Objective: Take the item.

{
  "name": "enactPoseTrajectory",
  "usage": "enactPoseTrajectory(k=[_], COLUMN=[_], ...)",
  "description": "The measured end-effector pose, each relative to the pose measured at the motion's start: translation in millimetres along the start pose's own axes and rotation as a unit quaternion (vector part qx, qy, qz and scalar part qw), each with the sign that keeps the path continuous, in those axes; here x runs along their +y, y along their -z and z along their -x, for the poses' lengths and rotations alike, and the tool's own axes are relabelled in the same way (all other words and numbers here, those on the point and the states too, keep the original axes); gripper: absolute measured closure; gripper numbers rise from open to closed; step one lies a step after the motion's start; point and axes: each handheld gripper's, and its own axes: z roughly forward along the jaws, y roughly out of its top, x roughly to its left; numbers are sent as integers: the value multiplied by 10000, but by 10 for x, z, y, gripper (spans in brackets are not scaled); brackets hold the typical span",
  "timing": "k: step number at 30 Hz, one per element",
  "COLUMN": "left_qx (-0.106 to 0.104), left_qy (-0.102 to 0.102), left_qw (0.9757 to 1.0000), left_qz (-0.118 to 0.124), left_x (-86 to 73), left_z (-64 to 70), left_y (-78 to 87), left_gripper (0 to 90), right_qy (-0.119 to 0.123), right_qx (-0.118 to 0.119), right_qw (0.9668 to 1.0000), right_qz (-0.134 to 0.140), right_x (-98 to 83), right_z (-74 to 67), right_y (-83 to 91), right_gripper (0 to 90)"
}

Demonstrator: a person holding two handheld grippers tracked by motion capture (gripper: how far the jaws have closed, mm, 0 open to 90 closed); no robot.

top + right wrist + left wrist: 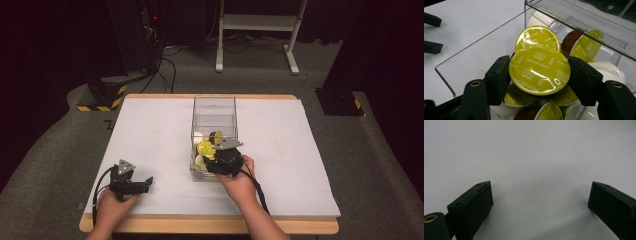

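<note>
Capsules fill the near end of the clear plastic box at the centre of the high view, and the right gripper has its jaws closed on the sides of one of them: a coffee capsule with a yellow-green foil lid (the print reads "Cappuccino"), held in the middle of the right gripper view, foil toward the camera. It sits just above the heap, with a second yellow-lidded capsule right behind it and a brown-sided one toward the upper right. Whether the held capsule is going in or coming out cannot be told from this moment alone; either way, the grip is made and the capsule is within the box's walls, so the carrying or release remains to be done. Several capsules already lie inside. The left gripper rests over bare white table at the lower left of the high view, jaws spread wide and holding nothing.
</note>
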Motion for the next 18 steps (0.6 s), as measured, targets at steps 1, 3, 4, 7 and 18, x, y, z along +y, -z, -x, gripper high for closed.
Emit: enactPoseTrajectory(k=[1,3,4,7,18], left_qx=[-1,-1,-1,-1,-1], left_qy=[-2,-2,-1,-3,-5], left_qw=[10000,10000,10000,10000,10000], left_qz=[-2,-1,-2,-4,-4], left_x=[0,0,0,0,0], left_z=[0,0,0,-1,-1], left_y=[0,0,0,1,0], left_gripper=[58,58,59,59,58], right_qy=[18,43,58,45,17], right_qx=[-2,-16,-24,-5,37], right_qw=[10000,10000,10000,10000,9995], right_qz=[8,18,33,76,305], right_x=[0,-3,-5,-15,-81], right_z=[0,-4,-5,-5,8], right_y=[0,3,5,12,46], right_gripper=[377,378,378,379,379])
